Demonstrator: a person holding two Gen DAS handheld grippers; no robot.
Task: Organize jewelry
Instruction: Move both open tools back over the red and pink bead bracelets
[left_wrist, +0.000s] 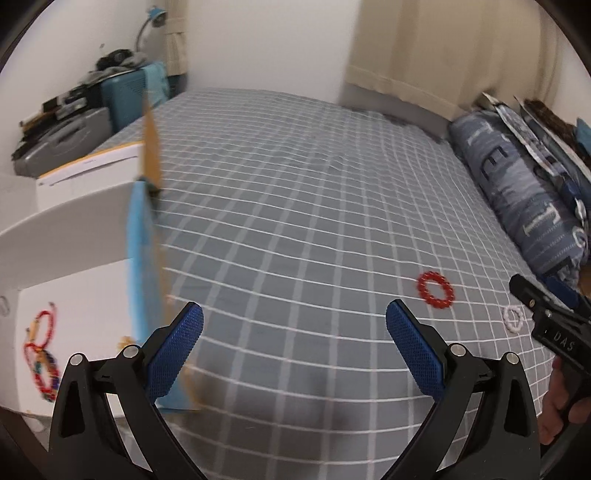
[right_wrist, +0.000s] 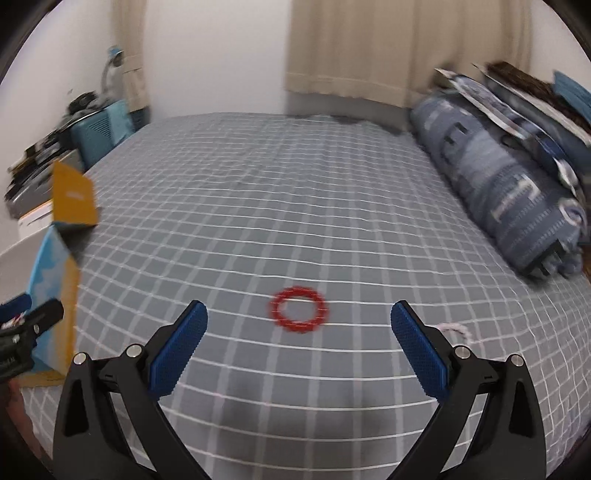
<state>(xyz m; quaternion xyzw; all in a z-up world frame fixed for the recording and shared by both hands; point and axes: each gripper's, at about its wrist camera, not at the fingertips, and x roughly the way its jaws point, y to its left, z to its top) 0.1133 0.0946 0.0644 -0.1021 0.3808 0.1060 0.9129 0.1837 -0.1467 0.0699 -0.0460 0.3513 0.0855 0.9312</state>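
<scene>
**Two bracelets lie loose on the bed as both grippers hover empty**

On a grey checked bed (left_wrist: 295, 206), seen left to right: an open white box (left_wrist: 74, 258) with a blue-and-yellow outer side sits at the bed's left edge, its flap raised. Inside it, on the white floor, lie several beaded bracelets (left_wrist: 42, 354) in red and mixed colours, touching one another. Just right of the box, the left gripper (left_wrist: 294, 343) hangs over bare bedding, its blue-padded fingers (left_wrist: 177, 354) spread wide apart and holding nothing. Further right, a red beaded bracelet (left_wrist: 436, 288) lies flat on the cover, well clear of the box; a smaller white beaded bracelet (left_wrist: 514, 318) rests near it, to its right. Over these two, the right gripper (right_wrist: 299, 343) hovers with its fingers (right_wrist: 421, 354) likewise wide apart and empty, the red bracelet (right_wrist: 298, 310) lying on the bedding between and just beyond the fingertips, the white one (right_wrist: 456, 328) partly hidden behind the right finger. A person's hand (left_wrist: 554, 406) grips the right tool's handle. At far right, a blue patterned pillow (left_wrist: 524, 192) lines the bed's edge beneath cream curtains (left_wrist: 461, 48).
</scene>
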